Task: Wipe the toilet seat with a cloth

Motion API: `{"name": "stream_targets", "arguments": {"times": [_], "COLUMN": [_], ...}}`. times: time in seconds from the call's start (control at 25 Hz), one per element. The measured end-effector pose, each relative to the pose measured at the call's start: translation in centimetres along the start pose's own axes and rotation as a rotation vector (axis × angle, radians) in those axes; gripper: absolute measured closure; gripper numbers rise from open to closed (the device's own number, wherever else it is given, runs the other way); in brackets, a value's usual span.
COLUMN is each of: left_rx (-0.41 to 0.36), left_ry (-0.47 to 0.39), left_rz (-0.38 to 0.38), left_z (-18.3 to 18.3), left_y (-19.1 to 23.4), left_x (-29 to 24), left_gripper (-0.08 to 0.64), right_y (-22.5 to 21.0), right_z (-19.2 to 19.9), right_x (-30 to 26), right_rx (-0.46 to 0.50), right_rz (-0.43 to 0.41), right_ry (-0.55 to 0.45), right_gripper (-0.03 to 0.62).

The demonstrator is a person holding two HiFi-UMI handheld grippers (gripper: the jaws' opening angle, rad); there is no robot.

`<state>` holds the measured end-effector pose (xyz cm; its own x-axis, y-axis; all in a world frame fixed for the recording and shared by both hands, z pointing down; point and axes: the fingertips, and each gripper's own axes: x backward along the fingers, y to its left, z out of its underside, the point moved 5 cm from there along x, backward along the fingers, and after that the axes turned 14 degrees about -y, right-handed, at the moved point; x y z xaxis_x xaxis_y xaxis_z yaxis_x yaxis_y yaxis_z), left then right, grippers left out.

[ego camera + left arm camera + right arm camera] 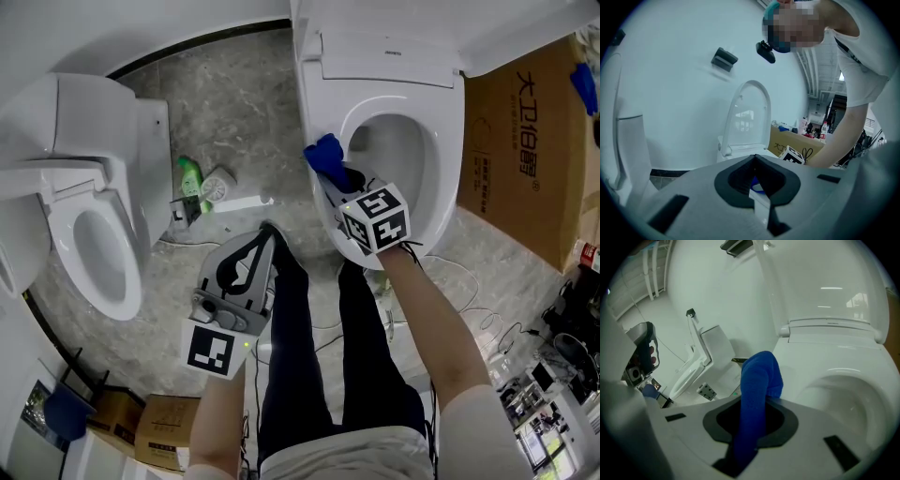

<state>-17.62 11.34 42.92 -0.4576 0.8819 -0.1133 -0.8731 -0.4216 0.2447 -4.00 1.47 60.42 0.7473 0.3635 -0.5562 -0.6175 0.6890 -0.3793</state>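
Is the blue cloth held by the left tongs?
No, the blue cloth is pinched in the right tongs, above the toilet bowl.

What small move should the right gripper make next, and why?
Probably sweep the blue cloth along the toilet seat ring. The right gripper is shut on the cloth at the seat's left edge, and most of the ring lies beyond it.

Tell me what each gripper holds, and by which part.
Right gripper: blue fabric cloth, pinched along its length, its bunched end poking past the jaws. Left gripper: shut, holding nothing.
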Motion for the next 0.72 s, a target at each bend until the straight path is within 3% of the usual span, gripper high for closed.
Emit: {"name": "stream_targets", "arguments": {"times": [0.72], "left_rx": [0.013], "left_ry": [0.0], "left_rz": [0.012], "left_z": [0.3], "left_y": [-1.2], "left_x": [-1.0], "left_gripper": [0.555], "right_y": [2.0], "right_z": [2.9], "right_x": [2.4], "right_rx": [-0.016], "right_rz": [-0.043], "right_ry": [0.015], "right_gripper": [0.537]}}
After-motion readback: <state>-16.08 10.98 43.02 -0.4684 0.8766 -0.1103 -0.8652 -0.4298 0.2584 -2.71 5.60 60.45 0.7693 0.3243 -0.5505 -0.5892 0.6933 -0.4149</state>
